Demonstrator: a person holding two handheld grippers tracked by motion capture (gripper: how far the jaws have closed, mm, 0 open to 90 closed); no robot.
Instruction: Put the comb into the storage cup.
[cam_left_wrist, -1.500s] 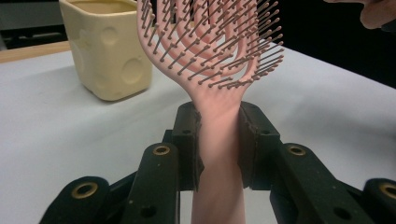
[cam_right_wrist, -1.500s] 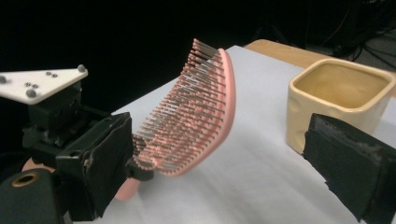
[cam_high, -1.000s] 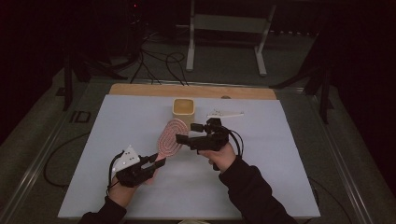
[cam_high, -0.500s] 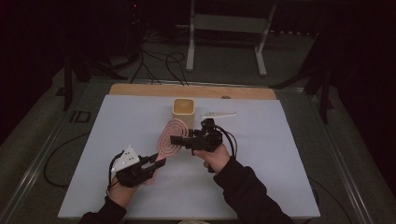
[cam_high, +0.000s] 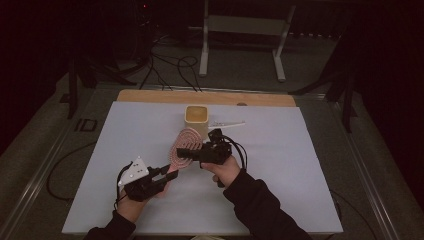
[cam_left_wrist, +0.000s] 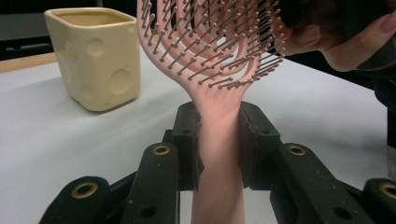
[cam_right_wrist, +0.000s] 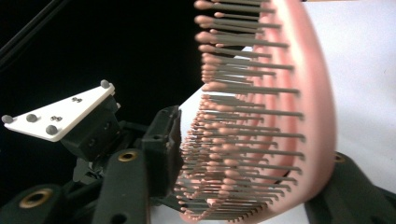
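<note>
Although the white table (cam_high: 300, 200) has wide bare room on every side and its edges lie well away from both hands, the action has drawn into the middle: over the past second the right gripper (cam_high: 192, 150) has slid leftward onto the head of the pink hairbrush (cam_high: 184, 145), which it now straddles, one jaw on the bristle side and one behind the back, not yet pinched tight as far as I can tell. The left gripper (cam_left_wrist: 219, 135) clamps the handle firmly. This looks like a handover beginning. The cream cup (cam_high: 196, 116) stands just beyond the brush, a small white utensil (cam_high: 227, 123) beside it.
</note>
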